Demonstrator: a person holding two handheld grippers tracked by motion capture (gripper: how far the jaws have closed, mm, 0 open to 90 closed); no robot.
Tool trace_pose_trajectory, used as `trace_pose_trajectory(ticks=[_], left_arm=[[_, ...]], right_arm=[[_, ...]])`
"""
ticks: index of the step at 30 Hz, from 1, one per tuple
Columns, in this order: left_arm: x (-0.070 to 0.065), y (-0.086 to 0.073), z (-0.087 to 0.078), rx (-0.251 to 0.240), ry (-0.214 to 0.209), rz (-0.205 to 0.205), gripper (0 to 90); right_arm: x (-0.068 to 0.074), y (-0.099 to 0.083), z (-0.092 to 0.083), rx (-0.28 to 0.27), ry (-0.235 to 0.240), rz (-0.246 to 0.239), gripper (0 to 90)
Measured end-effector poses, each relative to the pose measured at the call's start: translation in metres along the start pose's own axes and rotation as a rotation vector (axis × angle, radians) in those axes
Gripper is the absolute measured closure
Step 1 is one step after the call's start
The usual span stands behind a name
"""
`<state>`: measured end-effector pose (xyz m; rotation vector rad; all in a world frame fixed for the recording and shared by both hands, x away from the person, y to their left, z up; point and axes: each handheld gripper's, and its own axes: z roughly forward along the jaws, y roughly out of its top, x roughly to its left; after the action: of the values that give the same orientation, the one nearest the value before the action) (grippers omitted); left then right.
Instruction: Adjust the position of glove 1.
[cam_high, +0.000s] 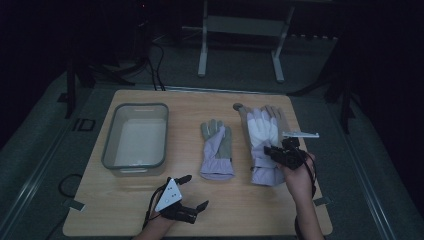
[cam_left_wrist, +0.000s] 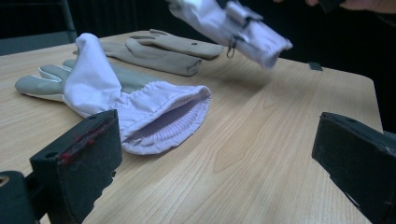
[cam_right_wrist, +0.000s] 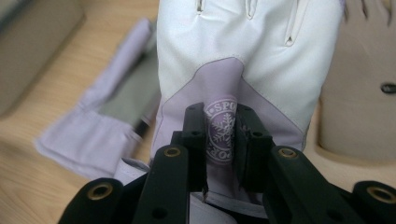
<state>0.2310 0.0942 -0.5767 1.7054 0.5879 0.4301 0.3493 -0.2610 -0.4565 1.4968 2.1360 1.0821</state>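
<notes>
The right gripper (cam_right_wrist: 224, 140) was clamped on the white glove (cam_high: 263, 131), lifting its cuff; the next move likely called for carrying it left to the bin (cam_high: 111, 150). The left gripper (cam_high: 192, 192) stood wide, empty, near the table's (cam_high: 240, 210) near edge.

The white and lilac glove (cam_high: 263, 145) hangs pinched at its wrist patch, where a round snowflake badge sits, its cuff lifted clear of the table (cam_high: 120, 210) near the right edge and its white fingers pointing toward the far edge. It sits over a beige glove (cam_high: 272, 112) that lies flat by the far right corner. A second lilac glove (cam_high: 217, 149), grey-palmed with a gathered elastic cuff gaping open, lies flat at the table's middle, fingers toward the far edge and cuff toward the near edge.
</notes>
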Motion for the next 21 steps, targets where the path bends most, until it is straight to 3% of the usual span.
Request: trace_pose_trajectory(ticks=[5, 8, 13, 16, 19, 21], left_arm=[[0.000, 0.000, 0.000, 0.000, 0.000, 0.002, 1.9], [0.000, 0.000, 0.000, 0.001, -0.001, -0.001, 1.9], [0.000, 0.000, 0.000, 0.001, -0.002, 0.004, 1.9], [0.000, 0.000, 0.000, 0.000, -0.002, 0.004, 1.9], [0.000, 0.000, 0.000, -0.001, -0.002, 0.006, 1.9], [0.000, 0.000, 0.000, -0.002, -0.004, 0.007, 1.9]], right_arm=[[0.019, 0.013, 0.002, -0.024, 0.020, 0.008, 76.3], [0.039, 0.022, 0.009, -0.037, 0.039, -0.007, 76.0], [0.068, 0.033, 0.020, -0.032, 0.064, 0.008, 75.8], [0.085, 0.039, 0.029, -0.031, 0.071, 0.020, 75.7], [0.098, 0.045, 0.039, -0.030, 0.050, 0.042, 75.7], [0.103, 0.047, 0.046, -0.030, 0.058, 0.076, 75.7]])
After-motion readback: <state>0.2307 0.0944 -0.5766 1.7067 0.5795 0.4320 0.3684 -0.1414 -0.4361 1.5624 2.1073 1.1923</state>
